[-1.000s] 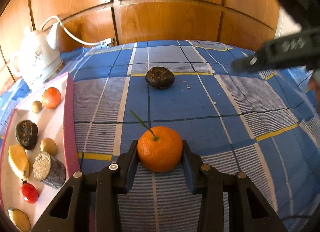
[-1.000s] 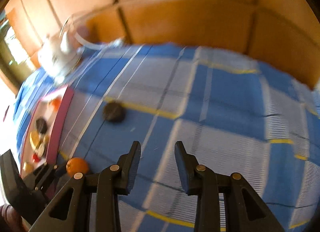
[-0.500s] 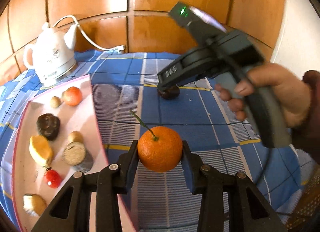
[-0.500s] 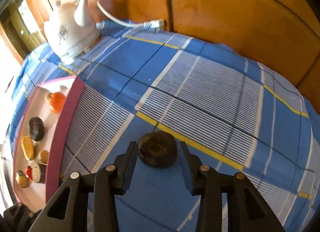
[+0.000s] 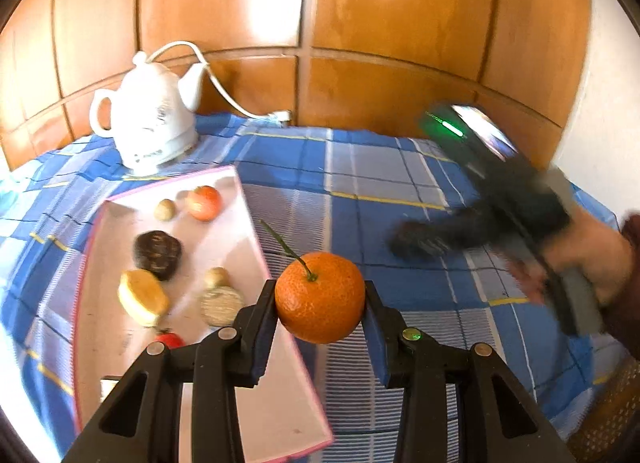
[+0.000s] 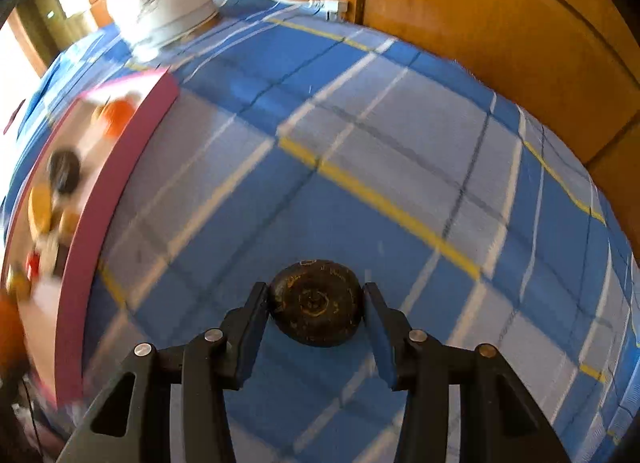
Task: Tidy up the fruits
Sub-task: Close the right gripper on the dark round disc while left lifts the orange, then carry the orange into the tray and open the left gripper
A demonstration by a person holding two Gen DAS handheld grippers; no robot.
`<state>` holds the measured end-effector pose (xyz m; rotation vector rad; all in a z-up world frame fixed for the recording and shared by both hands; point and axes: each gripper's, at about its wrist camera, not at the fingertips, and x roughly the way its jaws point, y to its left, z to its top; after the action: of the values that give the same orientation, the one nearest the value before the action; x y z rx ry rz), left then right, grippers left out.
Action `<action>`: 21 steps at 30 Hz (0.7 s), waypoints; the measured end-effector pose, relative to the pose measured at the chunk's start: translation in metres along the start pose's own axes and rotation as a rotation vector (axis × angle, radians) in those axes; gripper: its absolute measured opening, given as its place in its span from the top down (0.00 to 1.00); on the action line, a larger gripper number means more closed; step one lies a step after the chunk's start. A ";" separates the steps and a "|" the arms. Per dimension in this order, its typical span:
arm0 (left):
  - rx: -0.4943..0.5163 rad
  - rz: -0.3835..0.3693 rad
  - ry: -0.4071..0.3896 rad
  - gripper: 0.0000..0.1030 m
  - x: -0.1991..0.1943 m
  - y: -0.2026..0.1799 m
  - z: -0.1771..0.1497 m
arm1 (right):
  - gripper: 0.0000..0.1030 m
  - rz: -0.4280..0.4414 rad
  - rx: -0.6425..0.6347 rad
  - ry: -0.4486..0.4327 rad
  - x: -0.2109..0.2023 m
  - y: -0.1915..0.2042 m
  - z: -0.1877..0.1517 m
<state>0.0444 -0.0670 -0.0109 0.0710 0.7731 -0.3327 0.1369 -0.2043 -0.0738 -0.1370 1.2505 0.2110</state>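
Since the earlier frame, right gripper (image 6: 316, 303) pinches dark fruit (image 6: 315, 302); left gripper (image 5: 320, 299) carries clamped orange (image 5: 320, 297) toward tray (image 5: 256, 231).

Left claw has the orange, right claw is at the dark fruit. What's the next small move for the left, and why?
Probably carry the left claw a little further left and set the orange down in the pink tray. The orange is clamped between the fingers, lifted, at the tray's right rim, with bare tray floor near that rim. The right claw brackets the dark fruit; its grip is unclear.
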 end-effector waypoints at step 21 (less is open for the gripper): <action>-0.048 0.304 -0.202 0.61 -0.075 0.045 0.011 | 0.54 -0.043 -0.016 -0.067 -0.016 0.000 -0.051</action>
<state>0.0161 -0.0065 0.0469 0.1068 0.5593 -0.0316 0.0848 -0.2166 -0.0746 -0.1694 1.1787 0.1870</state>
